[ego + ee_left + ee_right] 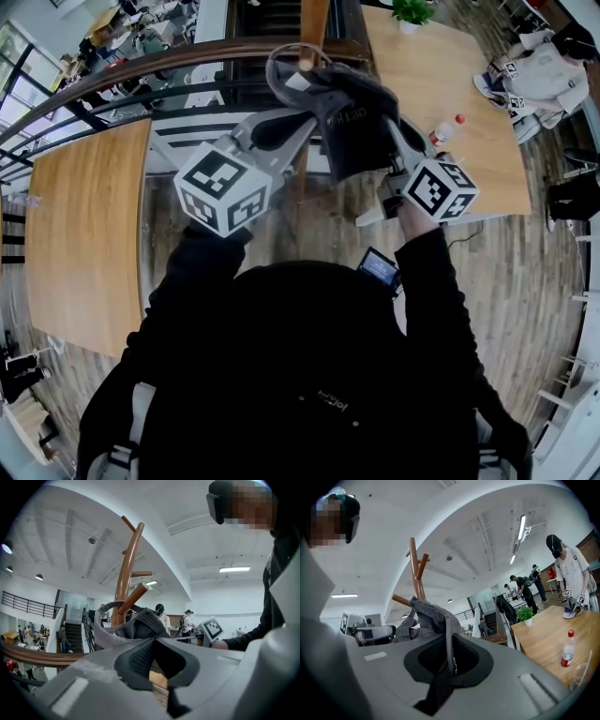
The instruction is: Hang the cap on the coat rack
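Observation:
Both grippers hold a dark grey cap (352, 117) up against the top of the wooden coat rack (314, 28). My left gripper (286, 127) is shut on the cap's near edge, and in the left gripper view the cap (136, 623) bunches just past that gripper (153, 641). Its back strap (105, 611) loops around a slanted peg (133, 597) of the rack (125, 569). My right gripper (394, 131) is shut on the cap's other side. In the right gripper view grey fabric (429, 616) runs between the pads of that gripper (449, 637) and a strip hangs down below them.
A long wooden table (84, 234) stands at the left and another (441, 84) at the right, with a red-capped bottle (447, 129) and a potted plant (412, 11) on it. A curved railing (141, 66) runs behind the rack. People stand at the far right (539, 70).

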